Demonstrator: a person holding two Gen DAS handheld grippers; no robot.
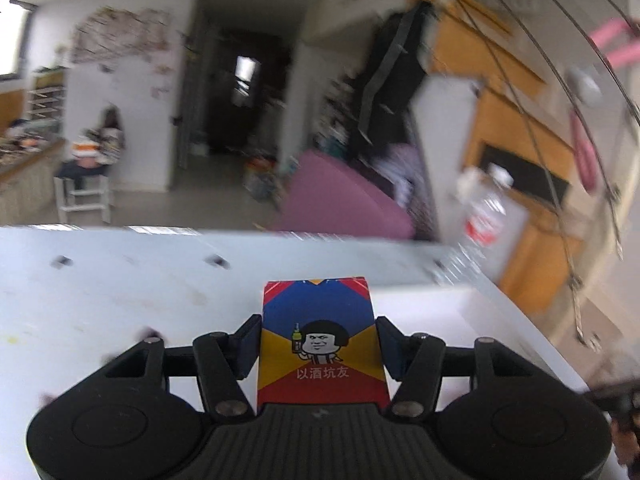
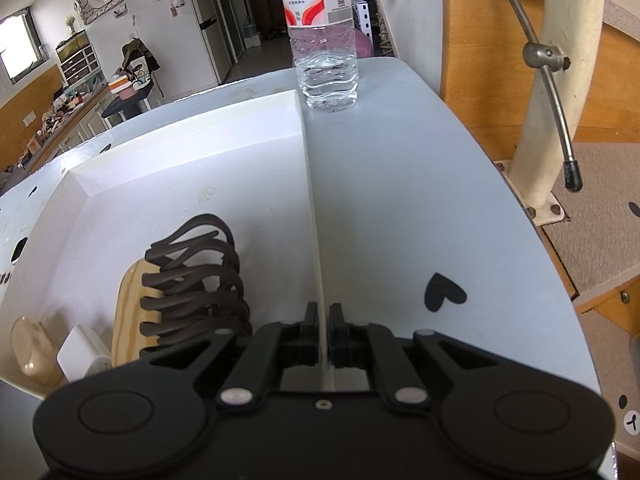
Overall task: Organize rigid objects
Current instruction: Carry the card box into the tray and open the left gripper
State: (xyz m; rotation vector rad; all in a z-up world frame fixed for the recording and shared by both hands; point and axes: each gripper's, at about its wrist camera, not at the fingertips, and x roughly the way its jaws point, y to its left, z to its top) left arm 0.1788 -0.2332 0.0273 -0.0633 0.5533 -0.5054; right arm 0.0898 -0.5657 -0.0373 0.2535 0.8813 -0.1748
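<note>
My left gripper is shut on a red, blue and yellow card box with a cartoon face, held above the white table; the view is blurred. The white tray lies just right of it. My right gripper is shut on the right wall of the white tray. Inside the tray, at the near left, lie a wooden rack with dark wire loops, a small white block and a tan rounded object.
A clear water bottle with a red and white label stands on the table beyond the tray's far right corner; it also shows blurred in the left wrist view. A black heart sticker marks the table. The table edge runs close on the right.
</note>
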